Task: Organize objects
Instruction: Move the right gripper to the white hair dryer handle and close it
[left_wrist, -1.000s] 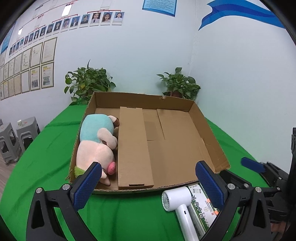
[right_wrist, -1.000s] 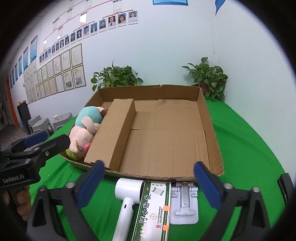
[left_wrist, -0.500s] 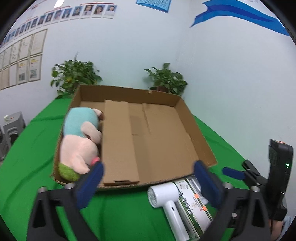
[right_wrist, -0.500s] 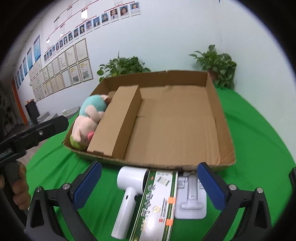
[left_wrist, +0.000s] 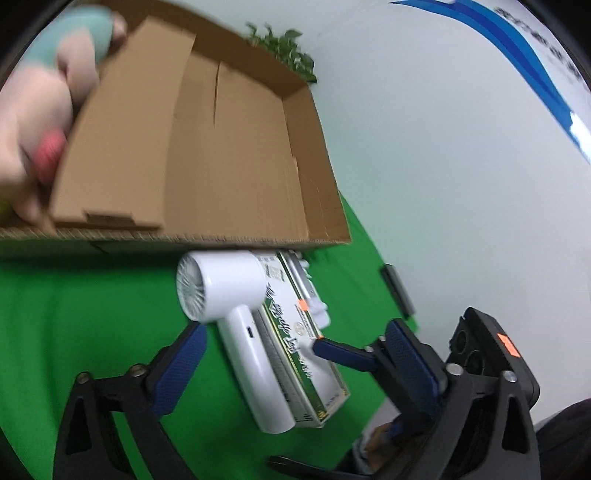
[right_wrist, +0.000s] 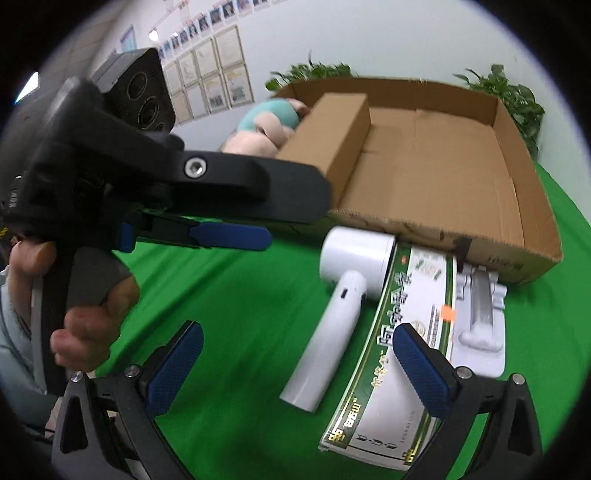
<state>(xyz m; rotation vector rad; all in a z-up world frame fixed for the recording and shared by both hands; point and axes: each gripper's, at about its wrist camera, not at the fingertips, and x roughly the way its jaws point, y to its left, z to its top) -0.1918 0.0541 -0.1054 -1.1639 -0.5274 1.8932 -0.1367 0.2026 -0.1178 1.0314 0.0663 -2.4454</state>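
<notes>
A white hair dryer (left_wrist: 221, 291) lies on the green cloth in front of the cardboard box (left_wrist: 236, 155), with a green-and-white carton (left_wrist: 299, 343) beside it. My left gripper (left_wrist: 295, 369) hangs low over the dryer's handle. Its jaws are closing, and the pads touch nothing. My right gripper (right_wrist: 299, 369) is open, straddling the dryer's handle (right_wrist: 325, 339) and the carton (right_wrist: 402, 350) from above. A white moulded holder (right_wrist: 480, 317) lies right of the carton. The left gripper (right_wrist: 295, 221) crosses the right wrist view from the left.
A pink and teal plush toy (right_wrist: 266, 125) lies in the box's left compartment, behind a cardboard divider (right_wrist: 332, 133). The box's near wall (right_wrist: 498, 254) stands right behind the dryer. A hand (right_wrist: 92, 314) grips the left tool. A white wall is close on the right.
Both grippers have dropped and tilted down toward the dryer and carton. The left one has swung right and rolled, and its jaws have narrowed a little. Nothing on the cloth has moved.
</notes>
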